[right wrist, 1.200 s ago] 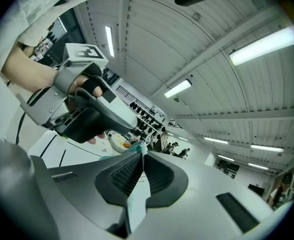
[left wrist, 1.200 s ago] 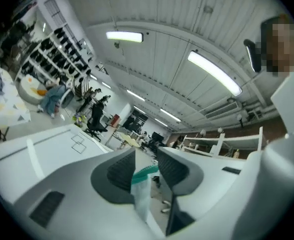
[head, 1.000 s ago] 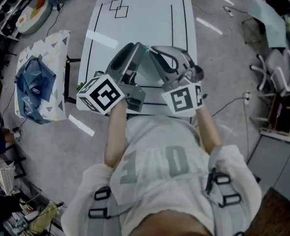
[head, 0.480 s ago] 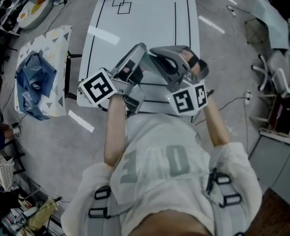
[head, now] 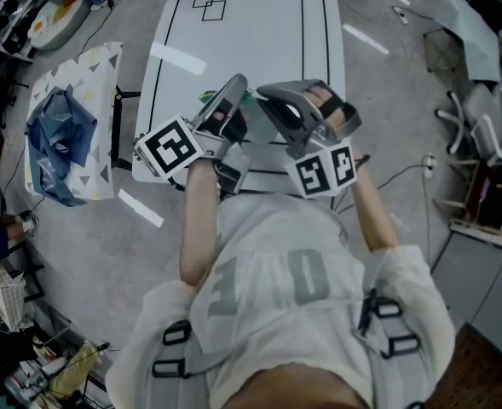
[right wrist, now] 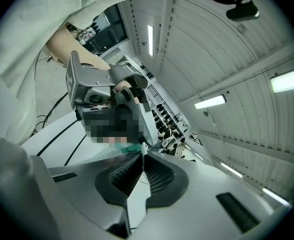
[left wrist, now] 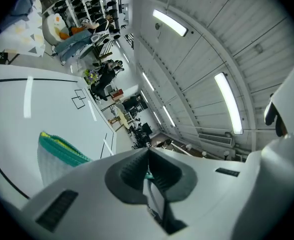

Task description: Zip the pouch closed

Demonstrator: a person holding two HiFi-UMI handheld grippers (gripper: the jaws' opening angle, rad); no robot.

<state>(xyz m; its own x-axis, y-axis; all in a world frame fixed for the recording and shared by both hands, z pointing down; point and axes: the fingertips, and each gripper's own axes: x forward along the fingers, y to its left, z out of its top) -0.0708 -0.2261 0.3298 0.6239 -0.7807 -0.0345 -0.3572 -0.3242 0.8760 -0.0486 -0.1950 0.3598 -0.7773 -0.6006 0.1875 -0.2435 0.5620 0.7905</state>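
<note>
The pouch (left wrist: 57, 151) is pale mesh with a teal zip edge. It lies at the near end of the white table (head: 233, 24), and only a teal sliver of it (head: 249, 96) shows between the two grippers in the head view. My left gripper (left wrist: 148, 170) has just been closing and is now shut, with a teal bit of the pouch's zip pinched between its pads. My right gripper (right wrist: 141, 160) faces it from the other side, shut on a thin pale edge of the pouch (right wrist: 137, 184). From above, the left gripper (head: 239, 85) and the right gripper (head: 264, 92) nearly meet tip to tip.
The table carries black marked lines and two small squares (head: 208, 5) at its far end. A stand draped in patterned cloth holds a blue bag (head: 59, 139) to the left. Chairs and shelving (head: 481, 143) stand to the right, and a cable (head: 395, 177) runs across the floor.
The left gripper's jaws, wide apart before, have come together at the pouch's teal edge, and that gripper has rolled. The right gripper has sunk slightly and rolled, still shut.
</note>
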